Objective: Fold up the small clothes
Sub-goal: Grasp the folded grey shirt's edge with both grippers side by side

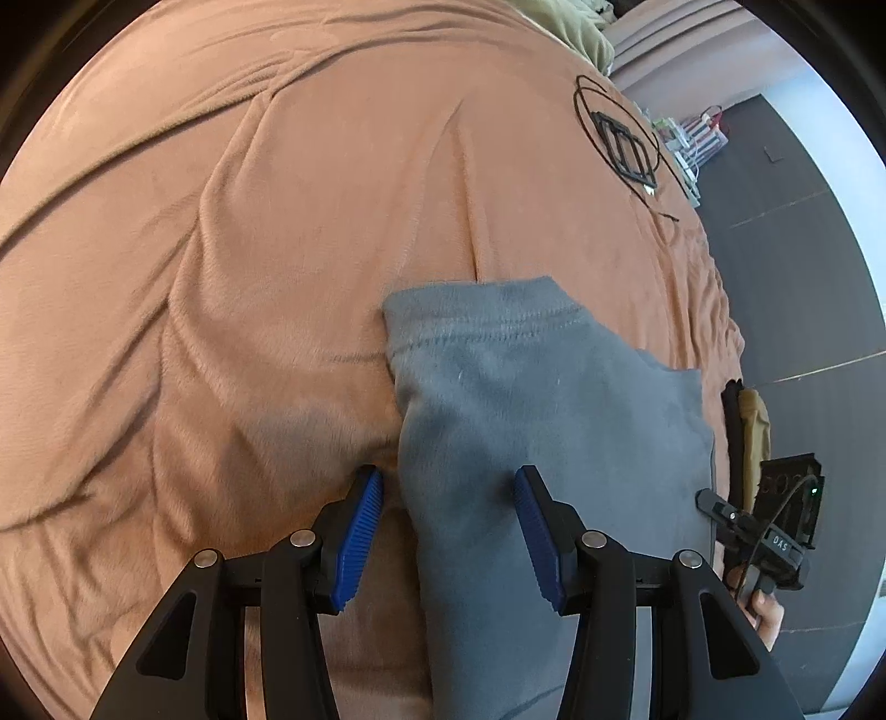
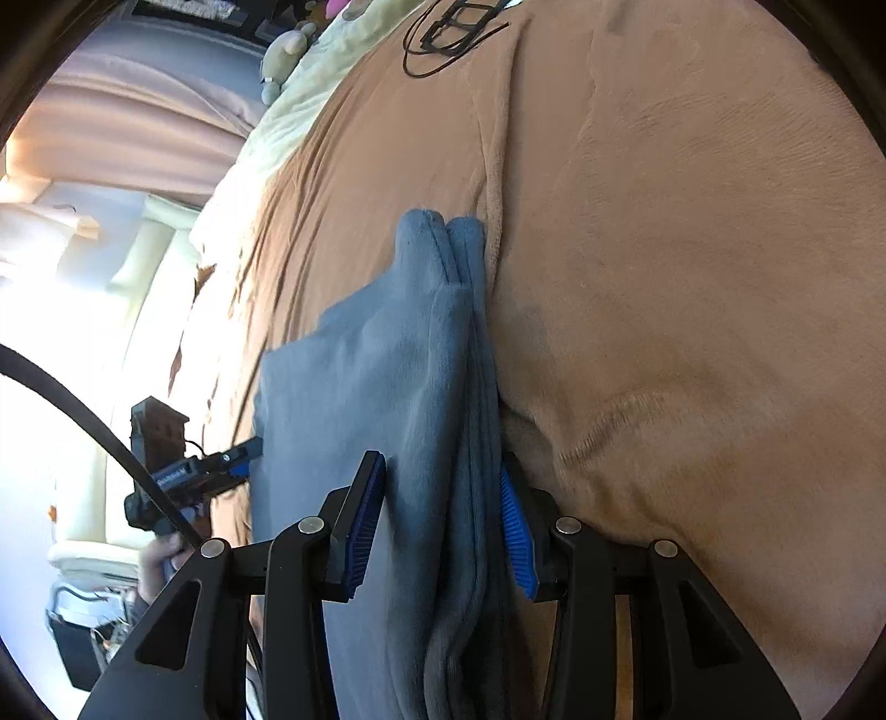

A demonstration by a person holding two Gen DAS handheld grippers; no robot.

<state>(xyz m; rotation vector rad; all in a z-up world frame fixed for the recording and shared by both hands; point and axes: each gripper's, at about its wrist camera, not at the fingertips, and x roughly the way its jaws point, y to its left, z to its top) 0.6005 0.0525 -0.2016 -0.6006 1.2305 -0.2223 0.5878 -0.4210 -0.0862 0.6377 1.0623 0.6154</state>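
Bedding fills both of my views: a brown fleece blanket (image 1: 277,249) spread over a bed, creased in long ridges ahead of both tongs. Far ahead of my left tongs (image 1: 448,531) a black frame-like object with a thin black cord (image 1: 626,144) lies on the blanket, and a pale green cover (image 1: 576,27) sits beyond it. Dark floor (image 1: 786,266) runs along the right edge of that view.

The grey garment (image 1: 531,399) lies folded on the blanket, its stitched hem farthest from the left tongs. Those jaws stand apart, one blue pad on each side of the garment's near edge, neither pressing it.

My right tongs (image 2: 443,526) straddle the thick stacked edge of the same garment (image 2: 398,387); the right-hand pad is tight against the cloth, but I cannot tell whether the left-hand one touches it.

Only the right view shows the bright window side with pinkish curtains (image 2: 138,127) and a soft toy (image 2: 288,47) at the head of the bed; it also catches the other tool and a hand (image 2: 160,559) off to the left. No containers are clearly readable.
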